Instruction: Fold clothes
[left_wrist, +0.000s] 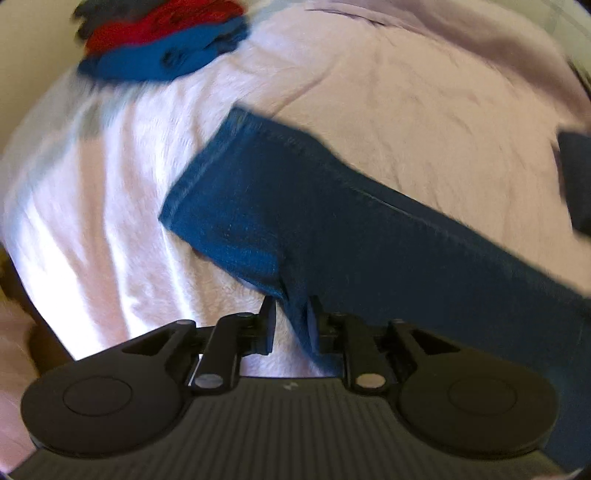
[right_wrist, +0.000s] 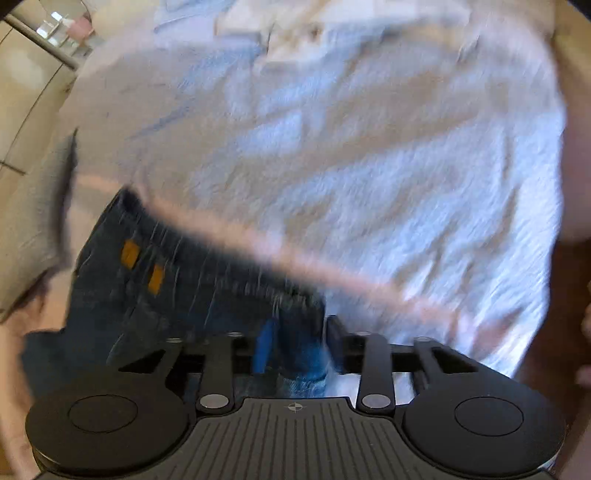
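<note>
L gripper (left_wrist: 291, 321) clenched on jeans (left_wrist: 332, 221) leg edge; R gripper (right_wrist: 299, 343) jaws astride waistband, grip unclear. Risk: thin pinch slips, denim sags onto bedsheet (left_wrist: 406, 92).

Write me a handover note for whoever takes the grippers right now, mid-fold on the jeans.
Left hand-held gripper: jeans fabric near the leg hem sits between its fingers; a firm pinch isn't clear.
Right hand-held gripper: denim at the waistband end between its fingers; the blur hides the grip.
Jeans stretch across the pale bedsheet. Pile of red and blue clothes sits at the far edge.
Done: both ends reached.
Left: probably confirm the grips, then fold the jeans.
</note>
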